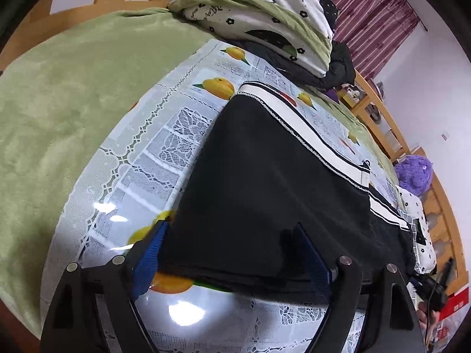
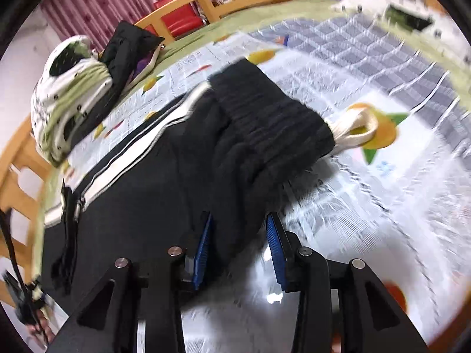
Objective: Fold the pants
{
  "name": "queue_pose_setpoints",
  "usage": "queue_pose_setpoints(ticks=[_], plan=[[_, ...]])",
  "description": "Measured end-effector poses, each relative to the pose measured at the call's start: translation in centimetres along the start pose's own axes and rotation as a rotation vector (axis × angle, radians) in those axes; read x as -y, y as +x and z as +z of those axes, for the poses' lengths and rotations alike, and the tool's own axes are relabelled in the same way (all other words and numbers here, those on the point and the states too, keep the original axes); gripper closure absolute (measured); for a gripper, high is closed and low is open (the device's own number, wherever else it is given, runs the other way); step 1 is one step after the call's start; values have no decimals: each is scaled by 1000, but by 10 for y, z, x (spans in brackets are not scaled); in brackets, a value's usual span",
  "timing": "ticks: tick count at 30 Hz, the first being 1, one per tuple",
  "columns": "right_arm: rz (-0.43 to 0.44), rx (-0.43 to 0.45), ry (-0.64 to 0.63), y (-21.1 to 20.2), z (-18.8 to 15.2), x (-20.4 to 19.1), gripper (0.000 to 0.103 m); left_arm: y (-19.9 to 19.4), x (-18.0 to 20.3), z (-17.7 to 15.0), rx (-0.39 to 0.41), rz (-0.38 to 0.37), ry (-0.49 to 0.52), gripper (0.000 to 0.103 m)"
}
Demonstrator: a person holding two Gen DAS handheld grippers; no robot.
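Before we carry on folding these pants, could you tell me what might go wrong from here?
1. The right gripper has black fabric of the pants between its fingers without visibly pressing on it; lifting now might drop that edge.
2. The left gripper stands wide open around the folded end, so that side is unheld and may shift.
3. The glossy plastic tablecloth looks slippery; the pants could slide rather than fold.

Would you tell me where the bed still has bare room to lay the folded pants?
Bare green blanket lies left of the fruit-print cloth; the cloth's lace strip left of the pants is free too. Behind them, the rolled quilt and dark jacket crowd things.
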State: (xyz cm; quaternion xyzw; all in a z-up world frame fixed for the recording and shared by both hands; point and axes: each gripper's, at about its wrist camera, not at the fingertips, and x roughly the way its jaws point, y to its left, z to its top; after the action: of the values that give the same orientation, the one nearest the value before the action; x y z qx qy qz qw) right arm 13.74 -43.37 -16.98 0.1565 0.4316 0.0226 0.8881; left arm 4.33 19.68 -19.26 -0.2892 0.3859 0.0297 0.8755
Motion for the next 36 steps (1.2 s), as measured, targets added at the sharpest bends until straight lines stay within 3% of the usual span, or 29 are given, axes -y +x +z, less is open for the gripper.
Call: queue_pose_setpoints(ticks=[2, 4, 11, 15, 17, 19, 20, 21, 23, 25, 28, 30, 34, 36], plan=[[22, 1, -82, -10, 1, -27, 56, -2, 0, 1, -2, 8, -2, 20], [104, -4, -126, -13, 5, -56, 51, -3, 0, 5, -12, 19, -5, 20], [333, -159, -227, 41, -1, -184, 49, -14, 2, 23, -60, 72, 37, 19], [342, -258, -256, 92, -23, -243, 49, -26, 3, 28, -57, 90, 111, 18], [322, -299, -243, 113, -32, -252, 48, -29, 1, 28, -61, 88, 135, 18], [305, -234, -247, 109, -39, -260, 47, -30, -2, 27, -60, 79, 153, 18], [309, -246, -263, 109, -41, -265, 51, -30, -3, 27, -55, 76, 155, 18], [324, -272, -285, 110, -44, -272, 69, -29, -4, 26, -51, 70, 149, 18], [266, -252, -352, 107, -49, -282, 76, -25, -4, 26, -52, 44, 133, 18], [269, -238, -384, 99, -49, -284, 91, -20, -1, 27, -58, 15, 115, 18], [391, -185, -257, 69, -26, -259, 92, -22, 3, 26, -53, 10, 133, 18], [362, -149, -257, 55, -23, -245, 92, -26, 4, 26, -43, 13, 157, 18], [264, -274, -340, 81, -47, -243, 86, -25, 11, 29, -44, -14, 163, 18], [268, -281, -339, 81, -55, -239, 81, -22, 16, 28, -60, -11, 167, 18]])
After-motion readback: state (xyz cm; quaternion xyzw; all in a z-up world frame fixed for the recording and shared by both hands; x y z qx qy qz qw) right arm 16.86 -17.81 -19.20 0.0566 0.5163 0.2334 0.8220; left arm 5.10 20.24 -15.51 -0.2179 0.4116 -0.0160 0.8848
